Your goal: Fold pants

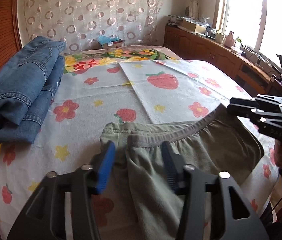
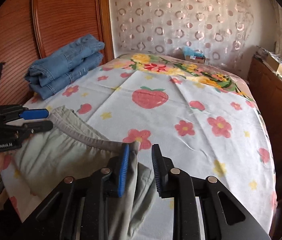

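Observation:
Grey-green pants (image 1: pixel 201 152) lie on the bed near its front edge, waistband (image 1: pixel 173 135) facing away from me; they also show in the right wrist view (image 2: pixel 61 152). My left gripper (image 1: pixel 139 150) is open, its jaws on either side of the left waistband corner. My right gripper (image 2: pixel 141 152) is open around the right waistband corner; the cloth lies against its left pad (image 2: pixel 124 168). Each gripper shows in the other's view, the right one (image 1: pixel 239 105) and the left one (image 2: pixel 47 120).
The bed has a flower and strawberry sheet (image 1: pixel 101 92). Folded blue jeans (image 1: pixel 27 84) lie at the back left, also in the right wrist view (image 2: pixel 67 66). A wooden headboard (image 2: pixel 21 30) is at the left, a wooden cabinet (image 1: pixel 211 46) at the right under the window.

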